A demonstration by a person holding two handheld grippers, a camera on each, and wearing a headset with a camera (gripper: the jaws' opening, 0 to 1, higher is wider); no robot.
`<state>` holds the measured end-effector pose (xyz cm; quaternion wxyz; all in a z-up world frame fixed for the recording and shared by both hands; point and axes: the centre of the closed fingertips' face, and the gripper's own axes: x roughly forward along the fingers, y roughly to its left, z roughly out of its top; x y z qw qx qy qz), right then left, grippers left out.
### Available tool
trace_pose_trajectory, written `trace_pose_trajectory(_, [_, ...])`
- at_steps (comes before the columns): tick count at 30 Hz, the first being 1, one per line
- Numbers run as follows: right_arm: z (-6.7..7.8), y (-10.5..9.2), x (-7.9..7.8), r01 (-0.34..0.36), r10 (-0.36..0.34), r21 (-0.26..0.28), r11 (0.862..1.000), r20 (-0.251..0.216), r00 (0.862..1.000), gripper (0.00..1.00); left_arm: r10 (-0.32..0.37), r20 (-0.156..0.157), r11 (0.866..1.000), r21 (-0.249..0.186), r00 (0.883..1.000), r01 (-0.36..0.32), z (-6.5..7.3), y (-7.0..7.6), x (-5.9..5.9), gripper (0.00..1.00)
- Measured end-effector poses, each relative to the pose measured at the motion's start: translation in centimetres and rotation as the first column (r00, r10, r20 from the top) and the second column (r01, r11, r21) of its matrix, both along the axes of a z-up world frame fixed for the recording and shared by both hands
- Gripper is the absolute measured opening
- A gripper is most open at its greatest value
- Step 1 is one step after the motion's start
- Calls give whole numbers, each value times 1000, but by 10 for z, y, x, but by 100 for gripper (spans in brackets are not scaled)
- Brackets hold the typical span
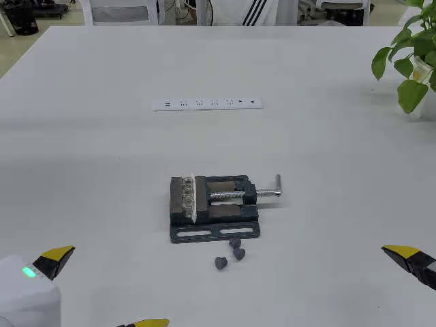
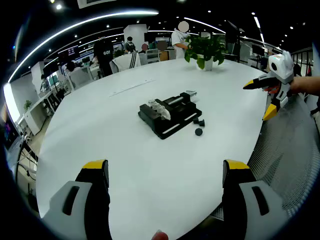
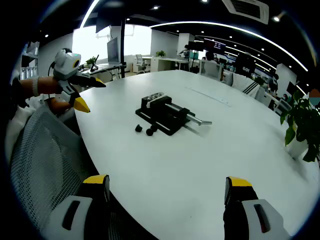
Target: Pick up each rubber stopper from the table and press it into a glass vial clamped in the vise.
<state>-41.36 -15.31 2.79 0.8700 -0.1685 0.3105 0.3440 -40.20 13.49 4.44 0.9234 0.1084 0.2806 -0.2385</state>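
A dark vise [image 1: 214, 208] sits mid-table with several glass vials [image 1: 189, 197] clamped in a row at its left end. Three grey rubber stoppers [image 1: 235, 242] [image 1: 239, 253] [image 1: 220, 262] lie loose just in front of it. My left gripper [image 1: 102, 291] hovers open at the near left, well short of the stoppers. My right gripper [image 1: 415, 262] enters at the near right, one yellow fingertip [image 1: 402, 252] showing. In the left gripper view the vise [image 2: 170, 114] and stoppers [image 2: 198, 132] lie far beyond the open gripper [image 2: 165, 170]. The right gripper [image 3: 167, 184] is open too, far from the vise [image 3: 162, 112].
A white power strip [image 1: 206, 103] lies beyond the vise. A potted plant [image 1: 412, 61] stands at the far right. A mesh chair back [image 3: 40, 155] sits close to the table's near edge. Bare white tabletop [image 1: 327, 170] surrounds the vise.
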Motion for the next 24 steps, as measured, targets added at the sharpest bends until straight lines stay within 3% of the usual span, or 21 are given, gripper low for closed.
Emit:
trace_pose_trajectory(10, [1, 4, 2, 15, -15, -2, 1000, 9, 1000, 93, -5, 2, 1000, 4, 1000, 5, -4, -4, -1, 93])
trace_pose_trajectory(24, [13, 29, 23, -8, 7, 12, 1000, 70, 997, 88, 19, -11, 1000, 3, 1000, -19, -9, 2, -8, 93])
